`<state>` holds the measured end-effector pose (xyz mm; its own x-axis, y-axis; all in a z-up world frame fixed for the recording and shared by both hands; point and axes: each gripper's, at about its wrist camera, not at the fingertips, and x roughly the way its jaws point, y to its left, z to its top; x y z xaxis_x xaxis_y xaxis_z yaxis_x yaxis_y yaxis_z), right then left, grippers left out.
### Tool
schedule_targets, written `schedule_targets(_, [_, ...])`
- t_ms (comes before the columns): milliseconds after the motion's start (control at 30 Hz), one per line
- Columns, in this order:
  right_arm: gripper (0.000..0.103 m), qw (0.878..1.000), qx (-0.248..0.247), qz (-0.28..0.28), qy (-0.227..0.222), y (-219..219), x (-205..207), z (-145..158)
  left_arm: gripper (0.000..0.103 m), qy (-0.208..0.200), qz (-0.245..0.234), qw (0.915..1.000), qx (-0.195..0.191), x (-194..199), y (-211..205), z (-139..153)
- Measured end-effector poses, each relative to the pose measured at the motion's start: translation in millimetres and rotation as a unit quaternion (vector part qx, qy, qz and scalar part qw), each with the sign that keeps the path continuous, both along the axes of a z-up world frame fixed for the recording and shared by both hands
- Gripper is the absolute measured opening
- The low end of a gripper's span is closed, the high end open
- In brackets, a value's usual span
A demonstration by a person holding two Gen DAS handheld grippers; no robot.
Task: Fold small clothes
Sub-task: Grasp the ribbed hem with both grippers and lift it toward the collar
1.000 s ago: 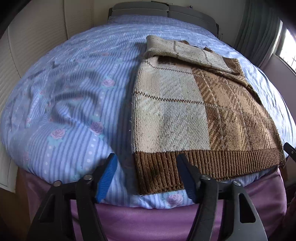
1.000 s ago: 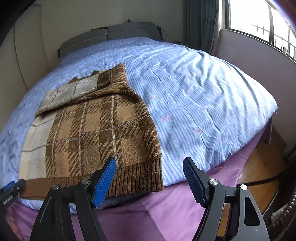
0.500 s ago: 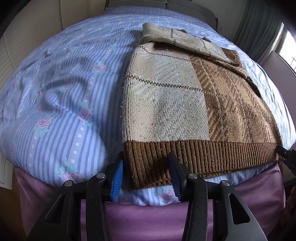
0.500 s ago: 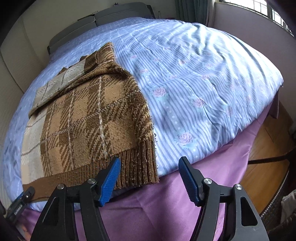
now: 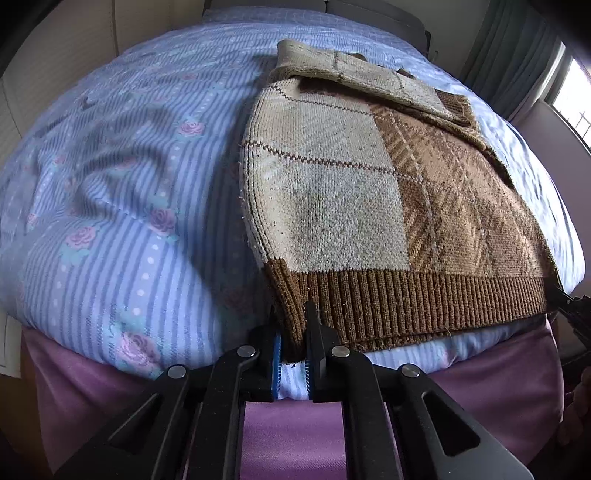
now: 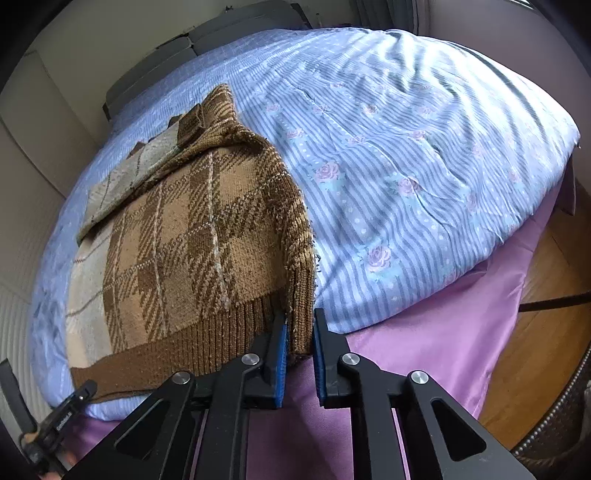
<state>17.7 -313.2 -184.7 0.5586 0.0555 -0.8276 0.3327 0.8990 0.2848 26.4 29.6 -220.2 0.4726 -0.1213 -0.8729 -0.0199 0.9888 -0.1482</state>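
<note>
A brown and beige plaid knitted sweater (image 5: pixel 369 192) lies flat on the bed, sleeves folded across its top, ribbed hem toward me. My left gripper (image 5: pixel 293 343) is shut on the hem's left corner, with a bit of the duvet between the blue pads. In the right wrist view the sweater (image 6: pixel 192 236) fills the left half, and my right gripper (image 6: pixel 299 343) is shut on the hem's right corner, which bunches up between the pads. Each gripper shows at the edge of the other's view.
The bed carries a blue striped duvet with pink roses (image 5: pixel 110 192), also in the right wrist view (image 6: pixel 424 166). A purple sheet (image 6: pixel 424 350) hangs below it. A grey headboard (image 6: pixel 221 33), wooden floor (image 6: pixel 546 332) and a window (image 5: pixel 569 99) surround the bed.
Both grippers moved forward to the hem and closed from wide open onto its two corners. The hem corners now bunch up between the pads.
</note>
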Motion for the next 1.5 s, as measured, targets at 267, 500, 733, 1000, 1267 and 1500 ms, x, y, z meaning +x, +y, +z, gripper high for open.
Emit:
schedule_targets(267, [0.01,0.997,0.013,0.012,-0.07,2.4,-4.3,34.9,0.011,-0.05,0.028,0.9981,-0.022,-0.5,16.4,37.7])
schedule_targets(500, [0.01,0.989,0.011,0.024,-0.148,-0.1,11.4,89.8,0.011,-0.11,0.032,0.9927,-0.039,16.3,19.5,91.2])
schedule_targets(733, [0.01,0.98,-0.003,0.023,-0.197,-1.0,50.8,126.7,0.011,-0.155,0.042,0.9858,-0.047,61.9,20.9,133.3])
schedule_targets(1000, [0.01,0.971,-0.011,0.009,-0.238,-1.5,125.0,155.2,0.011,-0.178,0.063,0.9801,-0.062,143.3,27.6,157.1])
schedule_targets(1267, [0.01,0.974,-0.022,-0.002,-0.226,2.1,222.4,138.0,0.011,-0.152,0.083,0.982,-0.075,238.8,32.3,131.7])
schedule_targets(1500, [0.01,0.982,-0.03,-0.014,-0.188,-5.8,292.9,95.6,0.011,-0.113,0.086,0.9866,-0.081,303.7,31.3,88.4])
